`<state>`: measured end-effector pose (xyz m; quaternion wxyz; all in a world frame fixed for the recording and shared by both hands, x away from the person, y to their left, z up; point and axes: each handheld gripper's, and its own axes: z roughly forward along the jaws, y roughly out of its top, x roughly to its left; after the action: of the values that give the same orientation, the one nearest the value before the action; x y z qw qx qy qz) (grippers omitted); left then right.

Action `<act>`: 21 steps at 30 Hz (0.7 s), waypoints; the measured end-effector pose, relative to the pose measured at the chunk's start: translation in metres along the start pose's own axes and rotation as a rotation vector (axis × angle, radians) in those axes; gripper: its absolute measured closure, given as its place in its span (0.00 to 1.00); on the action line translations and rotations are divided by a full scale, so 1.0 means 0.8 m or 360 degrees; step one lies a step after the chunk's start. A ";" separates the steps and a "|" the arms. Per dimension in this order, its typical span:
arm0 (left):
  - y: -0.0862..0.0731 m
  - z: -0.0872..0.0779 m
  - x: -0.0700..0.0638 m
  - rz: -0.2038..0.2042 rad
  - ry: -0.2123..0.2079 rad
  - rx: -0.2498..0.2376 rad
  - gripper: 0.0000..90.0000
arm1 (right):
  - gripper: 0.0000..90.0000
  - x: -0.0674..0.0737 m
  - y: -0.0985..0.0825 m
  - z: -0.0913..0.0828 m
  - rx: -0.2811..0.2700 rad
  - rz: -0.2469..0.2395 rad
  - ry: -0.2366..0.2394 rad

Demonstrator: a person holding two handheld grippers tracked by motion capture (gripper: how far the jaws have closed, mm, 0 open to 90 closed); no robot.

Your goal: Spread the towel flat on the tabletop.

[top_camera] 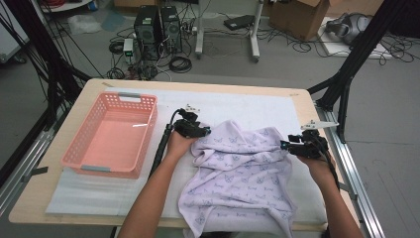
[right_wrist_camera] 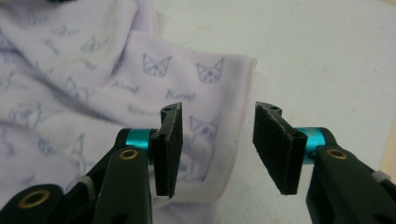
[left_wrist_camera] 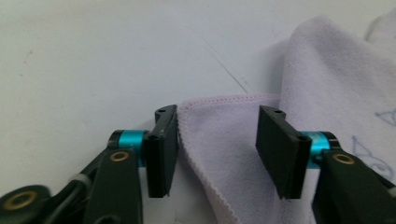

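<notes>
Two grippers work at a lilac towel (top_camera: pixel 242 173) crumpled on the white mat (top_camera: pixel 89 191) of my worktop (top_camera: pixel 29 198), seen from above: my left gripper (top_camera: pixel 204 132) at its upper left corner, my right gripper (top_camera: pixel 284 145) at its right edge, a pink basket (top_camera: pixel 111 134) off to the left. Along my left fingers (left_wrist_camera: pixel 161 154), the plain hem lies between them, unpinched. Along my right fingers (right_wrist_camera: pixel 169 149), the printed corner sits between them, released.
</notes>
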<state>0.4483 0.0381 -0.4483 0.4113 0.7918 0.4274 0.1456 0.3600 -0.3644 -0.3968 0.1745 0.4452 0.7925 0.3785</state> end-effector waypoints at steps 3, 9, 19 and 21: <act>0.001 -0.003 0.000 0.0024 0.0038 0.0018 0.92 | 0.54 -0.007 0.001 0.003 -0.0054 0.0088 0.0000; 0.001 -0.035 0.023 -0.0169 0.0342 -0.0180 0.96 | 0.57 -0.015 0.001 0.007 -0.0077 0.0136 -0.0068; 0.001 -0.058 0.037 -0.0269 0.0369 -0.0312 0.95 | 0.62 -0.032 0.037 0.045 0.0001 0.0180 -0.0110; 0.001 -0.056 0.036 -0.0259 0.0347 -0.0290 0.95 | 0.62 -0.033 0.049 0.062 0.0039 0.0196 -0.0086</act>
<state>0.4397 0.0846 -0.4233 0.4431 0.6935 0.5172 0.2351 0.4271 -0.3521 -0.4014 0.1667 0.5052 0.7632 0.3666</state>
